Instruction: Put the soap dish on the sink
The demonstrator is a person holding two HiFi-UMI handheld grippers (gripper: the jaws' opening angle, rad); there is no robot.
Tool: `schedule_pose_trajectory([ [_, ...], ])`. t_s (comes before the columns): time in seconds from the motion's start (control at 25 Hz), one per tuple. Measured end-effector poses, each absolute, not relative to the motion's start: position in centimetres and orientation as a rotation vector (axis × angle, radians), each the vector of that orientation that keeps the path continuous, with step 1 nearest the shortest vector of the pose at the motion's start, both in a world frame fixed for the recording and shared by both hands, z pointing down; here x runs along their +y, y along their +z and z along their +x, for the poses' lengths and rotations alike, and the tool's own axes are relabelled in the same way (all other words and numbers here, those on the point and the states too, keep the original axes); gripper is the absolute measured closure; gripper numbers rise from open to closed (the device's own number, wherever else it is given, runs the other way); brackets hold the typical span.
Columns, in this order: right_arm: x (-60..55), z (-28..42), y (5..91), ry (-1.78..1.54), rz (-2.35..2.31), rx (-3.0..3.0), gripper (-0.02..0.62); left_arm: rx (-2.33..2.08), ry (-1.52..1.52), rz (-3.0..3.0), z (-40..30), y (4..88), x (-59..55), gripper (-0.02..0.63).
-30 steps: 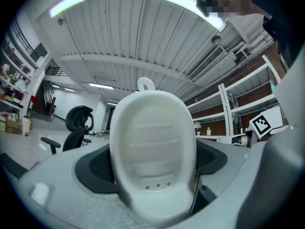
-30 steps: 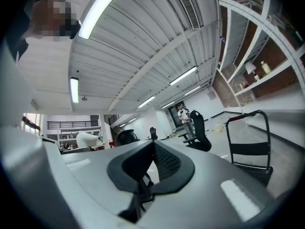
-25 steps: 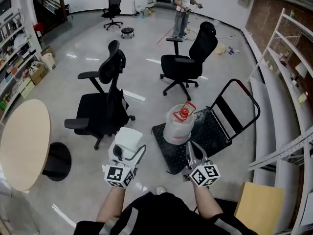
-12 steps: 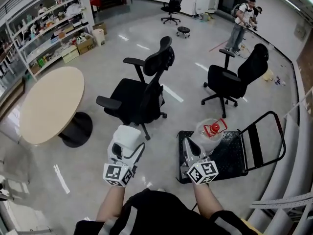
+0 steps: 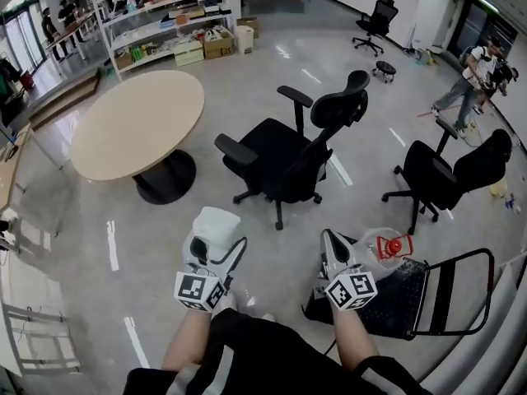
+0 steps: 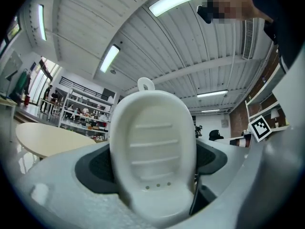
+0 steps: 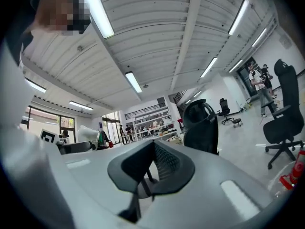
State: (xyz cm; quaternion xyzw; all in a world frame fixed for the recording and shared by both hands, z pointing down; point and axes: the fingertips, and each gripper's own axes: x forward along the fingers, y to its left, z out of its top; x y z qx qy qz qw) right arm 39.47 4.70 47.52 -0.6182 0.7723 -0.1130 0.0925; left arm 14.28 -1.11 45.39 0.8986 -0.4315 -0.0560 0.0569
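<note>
Left gripper [image 5: 213,241]: jaws set wide and clamped on the soap dish [image 5: 216,224]. In the left gripper view the white oval dish stands upright between the dark pads. Its ribbed inside faces the camera, a row of small holes sits near the bottom, and a small loop sits on the top edge. Both pads press on its sides.

Right gripper [image 5: 329,243]: jaws closed together, pads meeting, nothing between them. The right gripper view confirms this.

Head view: I hold both grippers out level in front of me, side by side and apart, over a glossy grey floor [image 5: 90,245]. The dish is in the air, touching nothing but my left pads.

Surroundings:
- A black office chair [image 5: 288,151] is ahead, between the two grippers' lines.
- A round beige table [image 5: 136,122] is ahead to the left.
- A second black chair [image 5: 449,175] is to the right.
- A clear jug [image 5: 383,245] with a red cap stands on a black cart [image 5: 412,299], just beside my right gripper.
- Shelves [image 5: 165,23] line the far wall.
- A person [image 5: 465,89] stands far off at the right.
</note>
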Motion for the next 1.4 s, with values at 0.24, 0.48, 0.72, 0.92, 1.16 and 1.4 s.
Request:
schedule_pose_trajectory([
  [0.24, -0.4, 34.2, 47.4, -0.327, -1.679, 2.417, 0.591, -1.489, -0.183, 2.644, 8.5, 45.9, -2.6, 0.133],
  [0.48, -5.4, 27.7, 47.5, -0.33, -1.575, 2.506, 0.591, -1.58, -0.166, 2.623, 2.6, 46.2, -6.1, 0.133],
  [0.72, -10.4, 21.3, 46.6, -0.218, -1.551, 2.607, 0.591, -1.649, -0.191, 2.63, -3.5, 45.4, -10.6, 0.133],
  [0.92, -15.1, 15.5, 46.7, -0.241, -1.513, 2.624, 0.591, -1.71, -0.198, 2.582, -10.2, 45.6, -13.6, 0.133],
  [1.16, -19.5, 9.5, 47.6, -0.198, -1.439, 2.722, 0.591, -1.852, -0.154, 2.51, -17.7, 46.6, -15.7, 0.133],
  [1.4, -23.4, 4.5, 48.3, -0.237, -1.361, 2.768, 0.591, -1.953, -0.128, 2.418, -22.2, 48.0, -17.6, 0.133],
])
